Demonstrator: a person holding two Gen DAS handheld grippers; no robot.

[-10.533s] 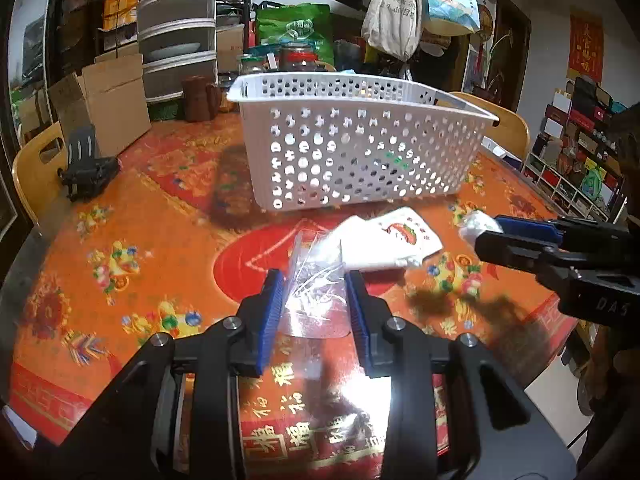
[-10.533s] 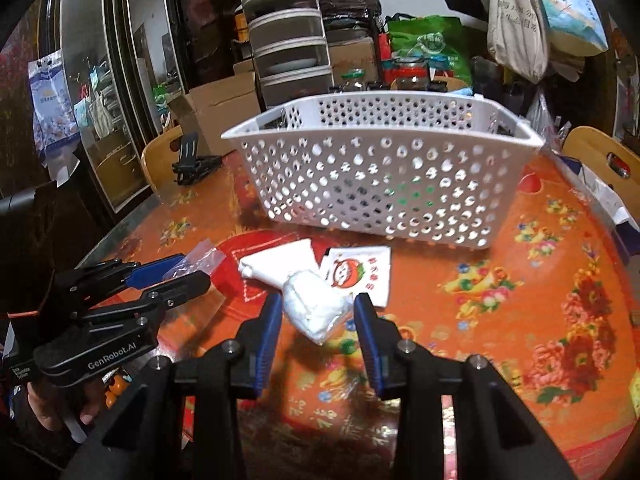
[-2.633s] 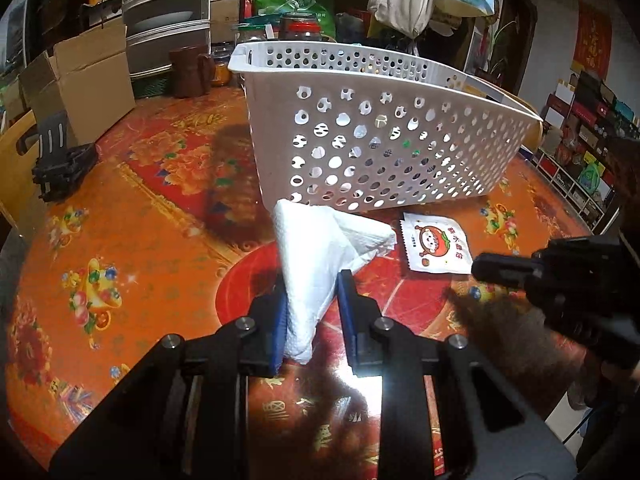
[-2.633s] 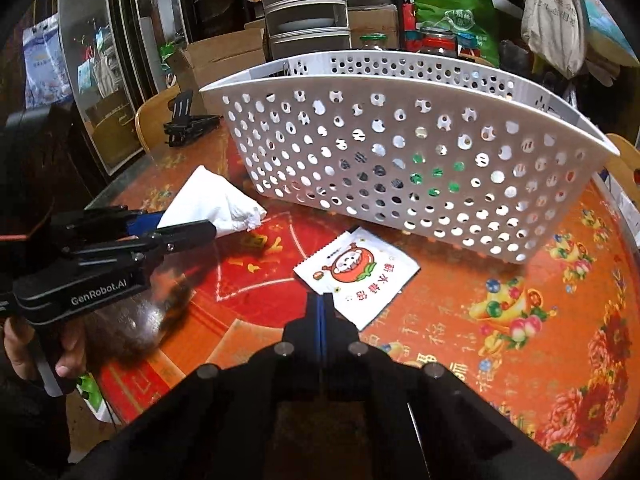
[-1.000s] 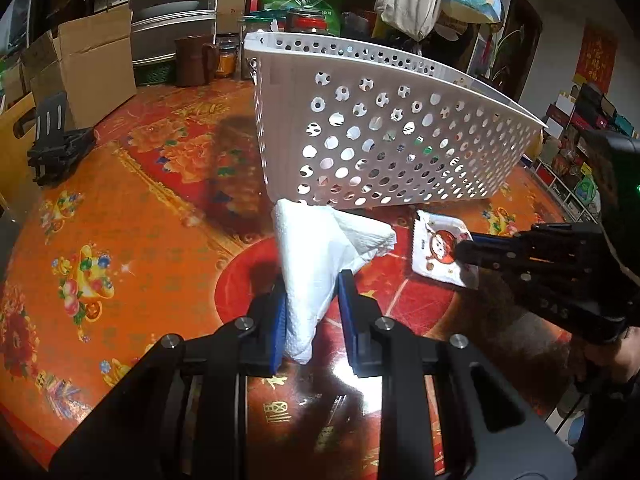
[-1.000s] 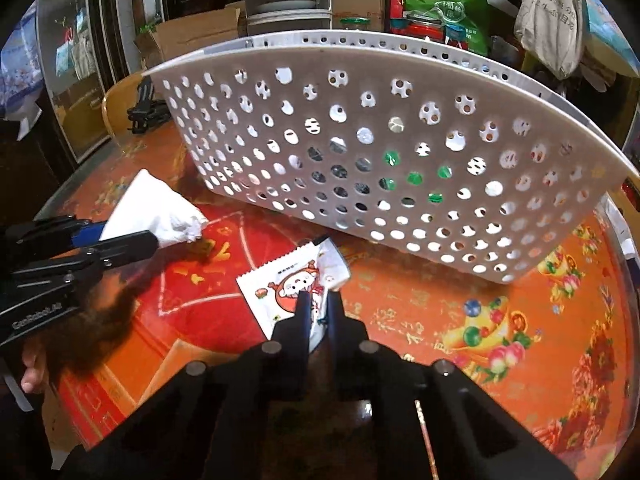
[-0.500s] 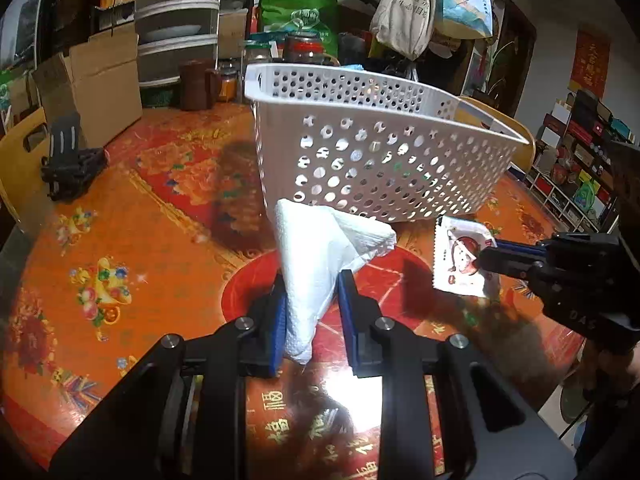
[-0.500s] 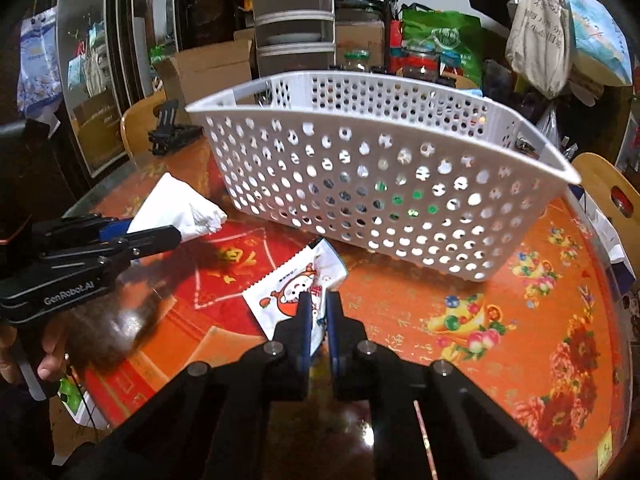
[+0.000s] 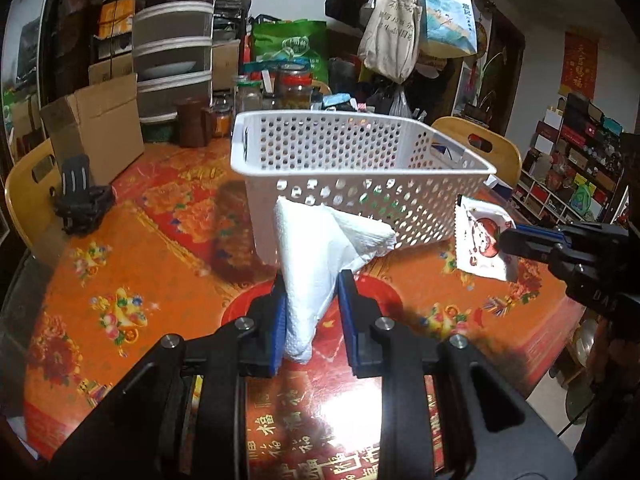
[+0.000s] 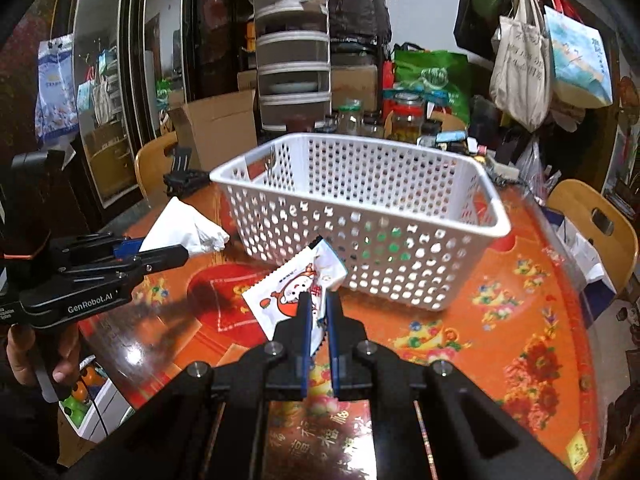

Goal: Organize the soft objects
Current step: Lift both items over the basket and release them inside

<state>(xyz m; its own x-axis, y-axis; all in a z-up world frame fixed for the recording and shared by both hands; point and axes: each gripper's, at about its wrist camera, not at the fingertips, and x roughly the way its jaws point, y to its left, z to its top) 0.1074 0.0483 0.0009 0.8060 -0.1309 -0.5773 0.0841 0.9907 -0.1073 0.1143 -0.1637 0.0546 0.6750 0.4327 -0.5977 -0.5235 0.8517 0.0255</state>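
My left gripper (image 9: 312, 284) is shut on a folded white paper towel (image 9: 320, 248) and holds it above the table, just in front of the white perforated basket (image 9: 360, 168). My right gripper (image 10: 316, 300) is shut on a white snack packet with a red cartoon print (image 10: 296, 288), also raised in front of the basket (image 10: 360, 216). The packet shows at the right in the left wrist view (image 9: 480, 240). The towel (image 10: 184, 228) and left gripper (image 10: 160, 256) show at the left in the right wrist view.
The round table has an orange and red flowered cloth (image 9: 120, 264). A black clamp (image 9: 80, 196) and a cardboard box (image 9: 96, 128) stand at the far left. Jars (image 9: 292, 88) crowd behind the basket. Wooden chairs (image 10: 592, 220) ring the table.
Both grippers have risen with their loads, and the basket's inside now shows from above. The packet was picked off the table by the right gripper.
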